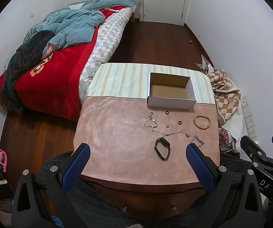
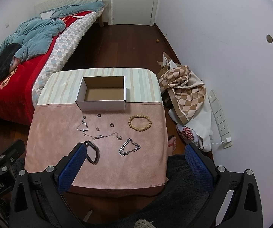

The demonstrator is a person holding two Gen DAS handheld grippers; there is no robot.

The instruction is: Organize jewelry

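An open white cardboard box [image 1: 170,102] [image 2: 102,105], empty, stands at the back of a pink cloth [image 1: 117,133] [image 2: 56,133]. In front of it lie a wooden bead bracelet [image 1: 202,121] [image 2: 139,123], two small black rings [image 1: 167,112] [image 1: 180,122], thin silver chains [image 1: 151,121] [image 2: 102,135], a chunky silver chain bracelet [image 2: 129,147] and a black wristband [image 1: 162,148] [image 2: 91,152]. My left gripper [image 1: 138,149] is open and empty above the near edge of the cloth. My right gripper [image 2: 134,150] is open and empty, also held back from the jewelry.
The cloth covers a small table with a striped cloth [image 1: 121,79] at its far end. A bed with red and blue bedding [image 1: 47,60] stands to the left. Patterned fabric [image 2: 184,87] and a power strip [image 2: 220,119] lie on the floor to the right.
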